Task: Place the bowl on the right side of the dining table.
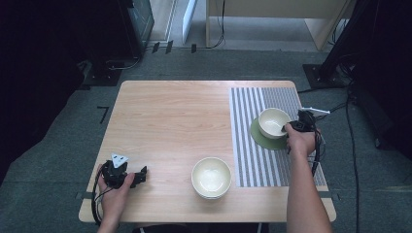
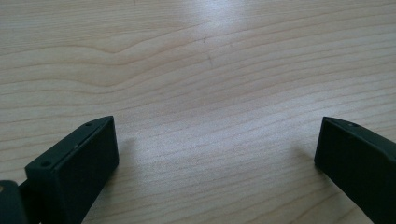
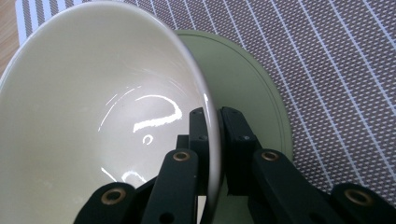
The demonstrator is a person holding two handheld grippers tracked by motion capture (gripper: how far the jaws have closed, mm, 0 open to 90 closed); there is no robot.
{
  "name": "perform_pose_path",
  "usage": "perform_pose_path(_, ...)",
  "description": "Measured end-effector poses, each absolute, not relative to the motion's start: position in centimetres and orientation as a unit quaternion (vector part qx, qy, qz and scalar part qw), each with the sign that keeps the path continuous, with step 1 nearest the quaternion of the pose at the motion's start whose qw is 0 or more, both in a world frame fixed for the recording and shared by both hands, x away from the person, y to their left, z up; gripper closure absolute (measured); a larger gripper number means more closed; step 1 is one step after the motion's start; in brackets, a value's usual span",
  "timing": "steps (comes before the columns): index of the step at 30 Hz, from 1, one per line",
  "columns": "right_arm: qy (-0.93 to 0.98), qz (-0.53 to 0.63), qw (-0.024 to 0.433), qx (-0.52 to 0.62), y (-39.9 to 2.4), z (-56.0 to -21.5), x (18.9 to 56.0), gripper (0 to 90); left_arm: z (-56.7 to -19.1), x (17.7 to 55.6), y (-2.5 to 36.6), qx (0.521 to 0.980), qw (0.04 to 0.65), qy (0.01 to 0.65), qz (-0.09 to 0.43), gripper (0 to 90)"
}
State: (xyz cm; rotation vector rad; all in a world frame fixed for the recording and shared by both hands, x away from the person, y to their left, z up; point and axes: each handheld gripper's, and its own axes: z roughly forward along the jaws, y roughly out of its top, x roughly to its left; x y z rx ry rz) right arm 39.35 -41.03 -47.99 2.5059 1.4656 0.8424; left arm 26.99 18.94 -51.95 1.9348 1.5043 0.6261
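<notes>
**Cream bowl gripped at its rim on the striped mat**

Cream bowl sits on a green saucer on the striped mat at the counter's right side. Going left to right: the left gripper rests near the counter's front left corner, fingers spread with nothing between them; a second cream bowl stands front centre; the right gripper has its fingers clenched on the first bowl's rim.

Grey carpet floor, wooden table
</notes>
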Motion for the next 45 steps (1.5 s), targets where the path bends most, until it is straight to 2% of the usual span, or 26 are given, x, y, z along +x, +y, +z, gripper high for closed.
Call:
perform_pose_path(9,0.482,0.295,0.067,0.823,-41.1,-47.7,38.9,79.2,-51.9,27.0,18.9,0.729,0.301,0.567,0.236,0.0)
perform_pose_path(15,0.493,0.297,0.084,0.813,-41.2,-47.2,38.4,67.9,-51.9,27.0,18.9,0.729,0.301,0.567,0.236,0.0)
perform_pose_path(22,0.489,0.313,0.104,0.808,-41.5,-47.0,37.5,45.6,-52.0,27.0,18.9,0.729,0.301,0.567,0.236,0.0)
perform_pose_path(27,0.495,0.329,0.122,0.795,-41.4,-46.4,37.0,36.9,-52.0,27.0,18.9,0.729,0.301,0.567,0.236,0.0)
perform_pose_path(30,0.512,0.331,0.141,0.780,-41.0,-46.1,36.6,36.2,-52.0,27.0,18.9,0.729,0.301,0.567,0.236,0.0)
perform_pose_path(32,0.527,0.345,0.138,0.764,-40.7,-45.9,36.2,28.4,-51.9,27.0,18.9,0.729,0.301,0.567,0.236,0.0)
perform_pose_path(35,0.531,0.342,0.159,0.759,-40.3,-45.7,35.7,28.5,-52.0,27.0,18.9,0.729,0.301,0.567,0.236,0.0)
perform_pose_path(36,0.538,0.348,0.167,0.750,-40.2,-45.7,35.4,22.8,-51.9,27.0,18.9,0.729,0.301,0.567,0.236,0.0)
perform_pose_path(39,0.548,0.352,0.188,0.735,-39.9,-45.7,34.9,14.8,-52.0,27.0,18.9,0.729,0.301,0.567,0.236,0.0)
perform_pose_path(45,0.550,0.377,0.207,0.716,-39.6,-45.7,33.9,3.4,-52.0,27.0,18.9,0.729,0.301,0.567,0.236,0.0)
